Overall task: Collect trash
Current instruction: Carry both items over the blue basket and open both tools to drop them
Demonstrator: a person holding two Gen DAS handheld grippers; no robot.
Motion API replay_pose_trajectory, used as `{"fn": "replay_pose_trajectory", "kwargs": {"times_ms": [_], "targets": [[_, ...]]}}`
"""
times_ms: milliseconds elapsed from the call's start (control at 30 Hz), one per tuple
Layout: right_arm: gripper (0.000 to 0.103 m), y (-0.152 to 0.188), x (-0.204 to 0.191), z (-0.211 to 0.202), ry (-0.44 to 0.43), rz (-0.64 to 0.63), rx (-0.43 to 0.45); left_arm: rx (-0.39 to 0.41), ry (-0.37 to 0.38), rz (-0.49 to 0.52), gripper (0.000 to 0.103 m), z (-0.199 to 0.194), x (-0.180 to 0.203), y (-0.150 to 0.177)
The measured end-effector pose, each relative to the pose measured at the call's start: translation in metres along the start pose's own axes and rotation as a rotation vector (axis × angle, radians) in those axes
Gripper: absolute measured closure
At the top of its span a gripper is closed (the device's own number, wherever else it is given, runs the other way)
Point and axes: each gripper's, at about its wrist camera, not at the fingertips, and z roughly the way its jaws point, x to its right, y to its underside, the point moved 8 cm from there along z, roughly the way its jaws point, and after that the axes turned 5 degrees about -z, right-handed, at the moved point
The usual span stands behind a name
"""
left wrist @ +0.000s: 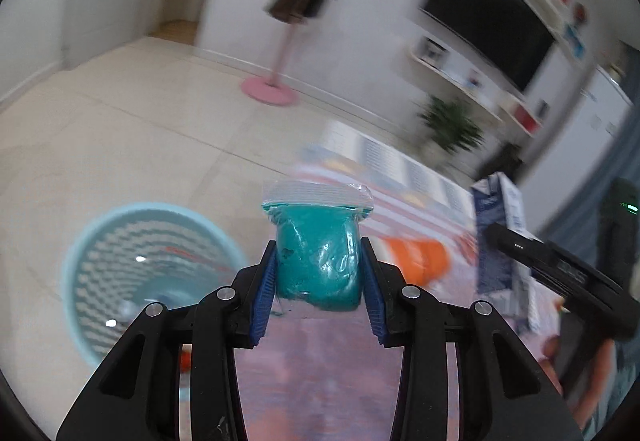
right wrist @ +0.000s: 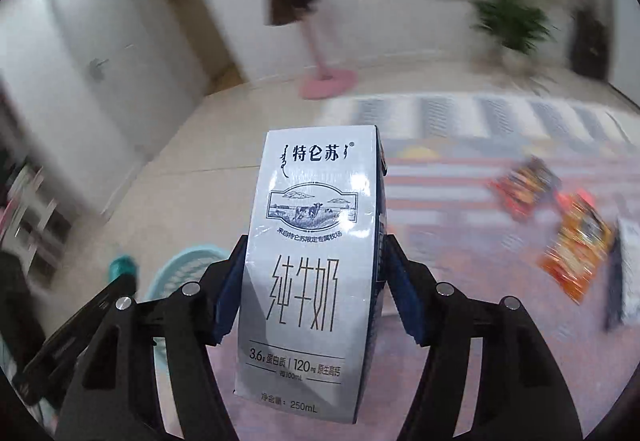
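Milk carton (right wrist: 310, 269) beside blue basket (right wrist: 182, 269)

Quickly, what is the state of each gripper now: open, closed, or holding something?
Left gripper: closed on the teal putty bag.
Right gripper: closed on the milk carton.

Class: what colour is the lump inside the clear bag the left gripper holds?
Teal green bagged lump, clearest in the left wrist view.

striped play mat (right wrist: 460, 177), snack wrappers (right wrist: 576, 245), tiled floor (left wrist: 120, 113), basket (left wrist: 136, 273)
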Motion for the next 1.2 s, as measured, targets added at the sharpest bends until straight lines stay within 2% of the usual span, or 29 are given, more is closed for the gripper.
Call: {"fn": "replay_pose_trajectory", "kwargs": {"times_ms": [100, 267, 400, 533, 633, 733, 800, 867, 1000, 1200], "targets": [[0.041, -0.006, -0.059, 0.013, -0.074, -0.092, -0.007, 0.033, -0.093, -0.099, 0.065, -0.013, -0.055, -0.015], [0.041, 0.004, -0.14, 0.045, -0.166, -0.207, -0.047, 0.052, -0.222, -0.223, 0.065, -0.02, -0.134, -0.017], [0.041, 0.026, -0.186, 0.078, -0.212, -0.263, -0.12, 0.011, -0.236, -0.336, 0.065, -0.009, -0.18, -0.004], [0.041, 0.055, -0.214, 0.118, -0.213, -0.295, -0.225, -0.05, -0.275, -0.372, 0.065, 0.004, -0.199, 0.008], [0.041, 0.079, -0.218, 0.137, -0.202, -0.303, -0.286, -0.109, -0.32, -0.383, 0.065, 0.015, -0.212, 0.017], [0.041, 0.095, -0.214, 0.153, -0.2, -0.291, -0.346, -0.149, -0.318, -0.398, 0.066, 0.022, -0.218, 0.025], [0.04, 0.101, -0.21, 0.162, -0.187, -0.275, -0.371, -0.157, -0.318, -0.405, 0.054, 0.02, -0.222, 0.03], [0.04, 0.102, -0.206, 0.168, -0.186, -0.257, -0.381, -0.143, -0.308, -0.41, 0.049, 0.018, -0.222, 0.025], [0.037, 0.099, -0.197, 0.172, -0.188, -0.22, -0.388, -0.123, -0.301, -0.403, 0.049, 0.015, -0.22, 0.024], [0.035, 0.095, -0.175, 0.168, -0.183, -0.182, -0.373, -0.072, -0.245, -0.395, 0.049, 0.005, -0.212, 0.019]]}}
